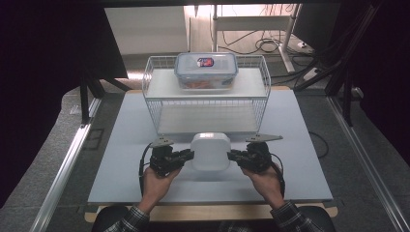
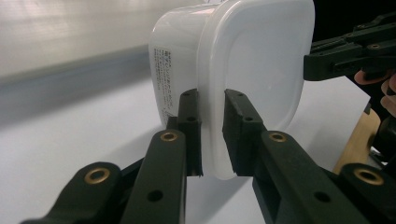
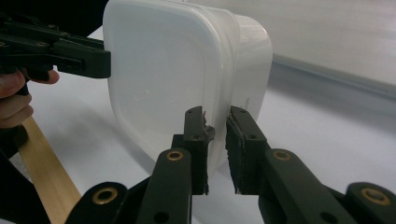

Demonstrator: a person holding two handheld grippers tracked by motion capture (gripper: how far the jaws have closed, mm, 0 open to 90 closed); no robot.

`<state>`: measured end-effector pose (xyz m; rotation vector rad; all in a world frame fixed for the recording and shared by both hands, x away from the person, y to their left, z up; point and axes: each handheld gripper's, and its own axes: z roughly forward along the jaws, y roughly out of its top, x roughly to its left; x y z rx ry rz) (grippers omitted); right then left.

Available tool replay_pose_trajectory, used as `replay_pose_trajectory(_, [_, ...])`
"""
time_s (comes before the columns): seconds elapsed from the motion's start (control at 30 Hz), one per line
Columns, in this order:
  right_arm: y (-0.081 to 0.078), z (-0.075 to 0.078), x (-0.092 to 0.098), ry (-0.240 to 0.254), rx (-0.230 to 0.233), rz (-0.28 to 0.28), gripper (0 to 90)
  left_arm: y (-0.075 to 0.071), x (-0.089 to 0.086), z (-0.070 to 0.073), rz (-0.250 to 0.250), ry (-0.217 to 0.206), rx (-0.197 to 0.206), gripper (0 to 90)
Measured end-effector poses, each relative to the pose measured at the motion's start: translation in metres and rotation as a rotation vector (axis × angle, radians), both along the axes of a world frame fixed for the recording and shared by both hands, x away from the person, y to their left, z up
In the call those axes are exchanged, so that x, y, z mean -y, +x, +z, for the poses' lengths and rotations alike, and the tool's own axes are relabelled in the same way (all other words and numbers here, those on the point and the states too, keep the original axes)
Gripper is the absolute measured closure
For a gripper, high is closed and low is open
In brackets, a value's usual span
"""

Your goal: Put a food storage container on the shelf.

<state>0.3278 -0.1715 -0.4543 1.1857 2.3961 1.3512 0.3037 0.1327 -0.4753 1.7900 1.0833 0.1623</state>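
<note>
L fingers (image 2: 212, 133): I see them clamped on the white container's (image 1: 210, 151) lid rim, nearly closed | R fingers (image 3: 217, 149): same grip, opposite rim | container: between both fingers, on the desk (image 1: 121, 159), just before wire basket (image 1: 152, 104)

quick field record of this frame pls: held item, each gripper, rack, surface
held item: white plastic container, lidded, on the table between both grippers
left gripper: jaws clamped on the container's rim, its left side in the high view
right gripper: jaws clamped on the rim of the opposite side
rack: white wire rack behind the container, two levels
on rack: clear lidded food box with blue rim, top level
surface: white table
</note>
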Motion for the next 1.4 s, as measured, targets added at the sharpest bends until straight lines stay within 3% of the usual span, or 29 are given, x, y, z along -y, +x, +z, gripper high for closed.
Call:
replay_pose_trajectory(0.73, [0.017,0.050,-0.005,0.029,0.115,0.000,78.1,0.020,-0.005,0.056,0.012,0.016,0.113,77.9])
replay_pose_trajectory(1.4, [0.039,0.102,-0.011,0.076,0.198,0.001,78.2,0.042,-0.012,0.111,0.031,0.008,0.174,77.7])
